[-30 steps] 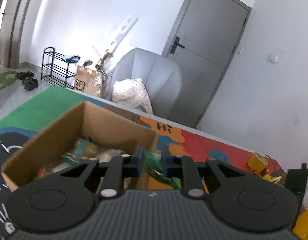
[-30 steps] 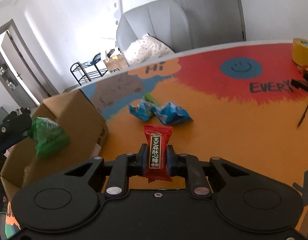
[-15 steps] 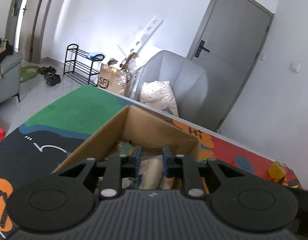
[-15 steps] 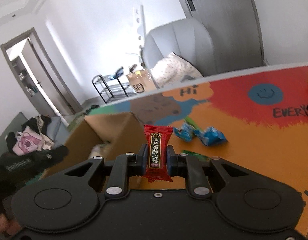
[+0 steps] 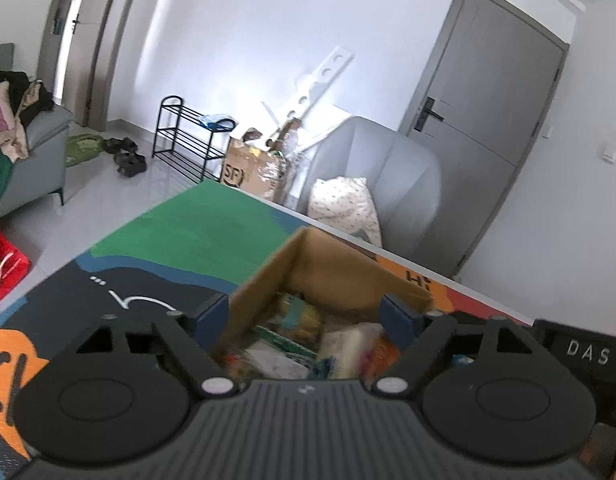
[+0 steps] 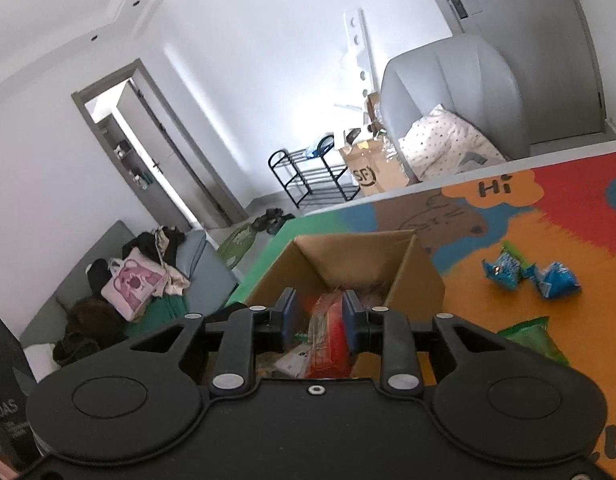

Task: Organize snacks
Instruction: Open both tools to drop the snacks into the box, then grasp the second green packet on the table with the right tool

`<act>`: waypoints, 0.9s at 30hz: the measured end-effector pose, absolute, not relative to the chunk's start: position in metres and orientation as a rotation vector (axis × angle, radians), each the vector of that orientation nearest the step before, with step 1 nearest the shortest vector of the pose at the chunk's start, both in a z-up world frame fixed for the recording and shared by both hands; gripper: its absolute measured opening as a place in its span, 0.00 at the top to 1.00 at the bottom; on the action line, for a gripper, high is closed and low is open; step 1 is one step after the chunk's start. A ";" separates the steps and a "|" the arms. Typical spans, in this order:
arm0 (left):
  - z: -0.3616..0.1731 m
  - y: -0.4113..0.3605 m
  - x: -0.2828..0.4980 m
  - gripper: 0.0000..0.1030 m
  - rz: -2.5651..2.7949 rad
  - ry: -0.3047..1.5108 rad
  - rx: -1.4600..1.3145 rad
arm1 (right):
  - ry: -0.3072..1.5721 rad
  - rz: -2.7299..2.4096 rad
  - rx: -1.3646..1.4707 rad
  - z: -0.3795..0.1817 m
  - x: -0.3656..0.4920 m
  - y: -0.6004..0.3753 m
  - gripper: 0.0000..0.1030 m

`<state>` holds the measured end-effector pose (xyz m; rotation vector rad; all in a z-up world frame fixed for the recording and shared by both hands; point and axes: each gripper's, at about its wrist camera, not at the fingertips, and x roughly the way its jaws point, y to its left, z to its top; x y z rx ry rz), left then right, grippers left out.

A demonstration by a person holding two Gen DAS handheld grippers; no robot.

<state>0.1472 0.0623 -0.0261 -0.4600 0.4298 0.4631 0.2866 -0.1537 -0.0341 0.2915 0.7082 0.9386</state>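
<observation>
Cardboard box (image 6: 420,276) already holds many snacks. Left gripper (image 5: 308,316) opening wide, empty, above it. Right gripper (image 6: 318,318) is opening, red candy (image 6: 328,340) slipping between its jaws. Blue packets (image 6: 528,276) and a green packet (image 6: 536,336) remain on the table (image 6: 508,320).

Straight ahead of my claws sits the open cardboard box (image 6: 420,276), brown, flaps up, heaped inside with mixed snack packets (image 5: 308,344) in green, white, yellow and orange, too blurred for me to tell apart. The red candy packet (image 6: 328,340) hangs upright between the parting pads of my right claw (image 6: 318,316) above the box's opening, beside the right-hand pad, though I cannot tell whether it touches. Off to the right of that claw, two crumpled blue packets (image 6: 528,274) lie together on the orange tabletop, and a green packet (image 6: 532,338) lies nearer, just beside the box.
</observation>
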 end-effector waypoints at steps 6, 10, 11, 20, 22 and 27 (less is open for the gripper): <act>-0.029 0.067 0.149 0.17 0.473 0.453 -0.455 | 0.706 0.905 0.299 -0.034 0.286 -0.166 0.68; -0.031 0.063 0.153 0.14 0.454 0.464 -0.440 | 0.702 0.842 0.307 -0.038 0.289 -0.183 0.60; -0.032 0.062 0.153 0.13 0.451 0.467 -0.438 | 0.704 0.825 0.308 -0.040 0.291 -0.188 0.59; -0.039 0.057 0.160 0.08 0.445 0.510 -0.392 | 0.746 0.715 0.324 -0.063 0.304 -0.214 0.54; -0.040 0.056 0.161 0.06 0.441 0.519 -0.378 | 0.755 0.703 0.319 -0.068 0.306 -0.214 0.52; -0.043 0.053 0.164 0.06 0.428 0.533 -0.356 | 0.780 0.667 0.287 -0.083 0.311 -0.211 0.50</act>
